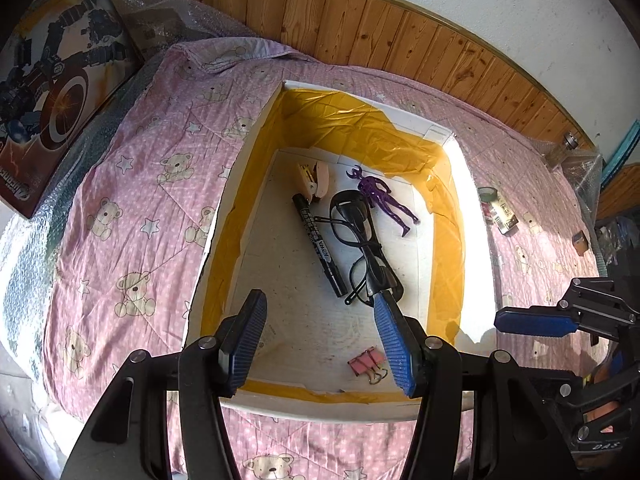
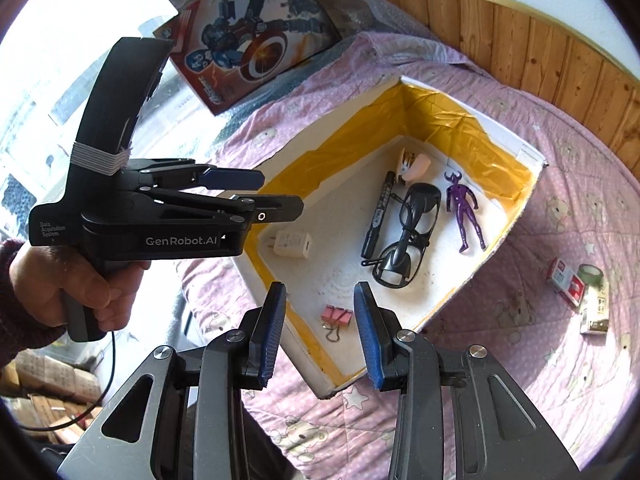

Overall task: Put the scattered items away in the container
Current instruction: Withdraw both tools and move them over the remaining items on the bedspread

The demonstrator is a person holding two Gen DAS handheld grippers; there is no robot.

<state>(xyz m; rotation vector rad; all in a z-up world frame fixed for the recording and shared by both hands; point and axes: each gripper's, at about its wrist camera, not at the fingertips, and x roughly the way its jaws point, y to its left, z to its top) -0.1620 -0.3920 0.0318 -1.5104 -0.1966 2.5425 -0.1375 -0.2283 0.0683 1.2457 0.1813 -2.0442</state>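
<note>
Container [image 1: 256,148] beneath left hand-held gripper [image 1: 320,336], jaws apart, empty

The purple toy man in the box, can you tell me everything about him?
The purple toy man is a small figure of shiny, plastic-looking material, with two horns on his head, arms held out and legs apart. He lies flat on the white floor of the box, near its yellow-taped far wall, beside the black glasses. Nothing seems to touch him; neither gripper is near him.

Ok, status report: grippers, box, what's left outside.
Left gripper open, empty, over the box. Right gripper open, empty. Glasses, marker, purple figure inside. Tape roll and small packets on the quilt.
</note>
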